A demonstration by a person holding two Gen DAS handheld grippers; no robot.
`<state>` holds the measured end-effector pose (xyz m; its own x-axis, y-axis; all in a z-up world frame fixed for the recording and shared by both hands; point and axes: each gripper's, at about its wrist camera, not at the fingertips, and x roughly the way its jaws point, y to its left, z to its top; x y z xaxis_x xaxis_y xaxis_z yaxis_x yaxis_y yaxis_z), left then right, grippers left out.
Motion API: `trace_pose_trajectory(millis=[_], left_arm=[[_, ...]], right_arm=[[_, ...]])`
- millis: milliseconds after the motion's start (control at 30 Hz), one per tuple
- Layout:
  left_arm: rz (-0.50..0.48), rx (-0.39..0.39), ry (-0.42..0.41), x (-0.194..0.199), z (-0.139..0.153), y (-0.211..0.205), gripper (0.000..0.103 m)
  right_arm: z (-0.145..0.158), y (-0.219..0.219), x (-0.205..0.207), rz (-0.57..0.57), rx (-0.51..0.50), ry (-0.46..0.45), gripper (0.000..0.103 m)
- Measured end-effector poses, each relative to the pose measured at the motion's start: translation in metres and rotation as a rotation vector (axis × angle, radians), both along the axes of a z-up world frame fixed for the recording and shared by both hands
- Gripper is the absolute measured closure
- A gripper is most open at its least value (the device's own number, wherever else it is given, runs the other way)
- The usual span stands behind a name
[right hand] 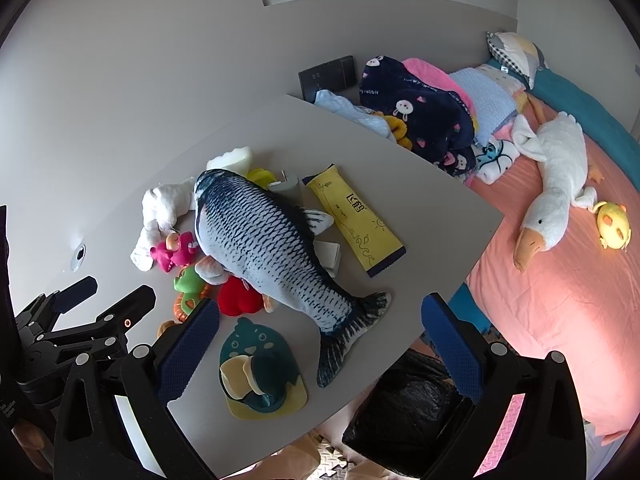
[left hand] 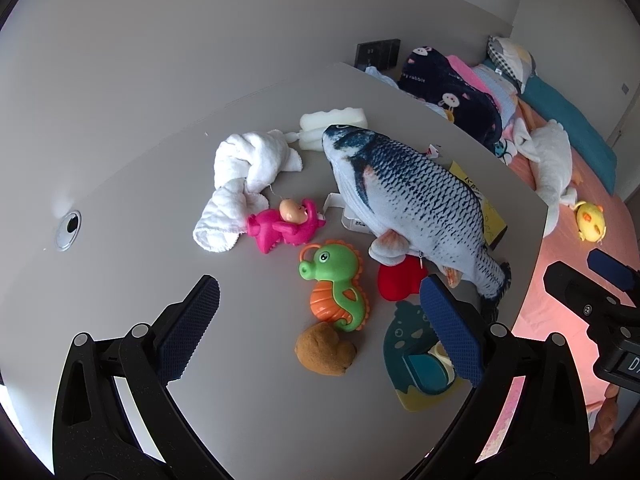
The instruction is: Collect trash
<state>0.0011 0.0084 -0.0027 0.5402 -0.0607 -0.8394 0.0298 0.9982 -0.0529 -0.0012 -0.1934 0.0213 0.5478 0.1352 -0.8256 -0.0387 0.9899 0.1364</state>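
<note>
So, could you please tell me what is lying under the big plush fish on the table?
The plush fish partly covers a red plush toy by its belly fin, a white paper piece and the yellow packet's edge. Anything beneath its middle is hidden.

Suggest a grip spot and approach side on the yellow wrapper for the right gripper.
Take the yellow wrapper at its near, dark-edged end, coming from the table edge on the bed side. It lies flat and long, and that end is bare table around it, while the plush fish crowds its other long side. The right gripper is open, probably wide enough to span it.
</note>
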Motion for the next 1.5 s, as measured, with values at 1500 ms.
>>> trace_pose_trajectory(millis=[1500], left_arm=[[-0.002, 0.036, 0.012, 0.008, -0.009, -0.012, 0.006]], right_arm=[[-0.008, -0.005, 0.006, -0.004, 0.013, 0.01, 0.003]])
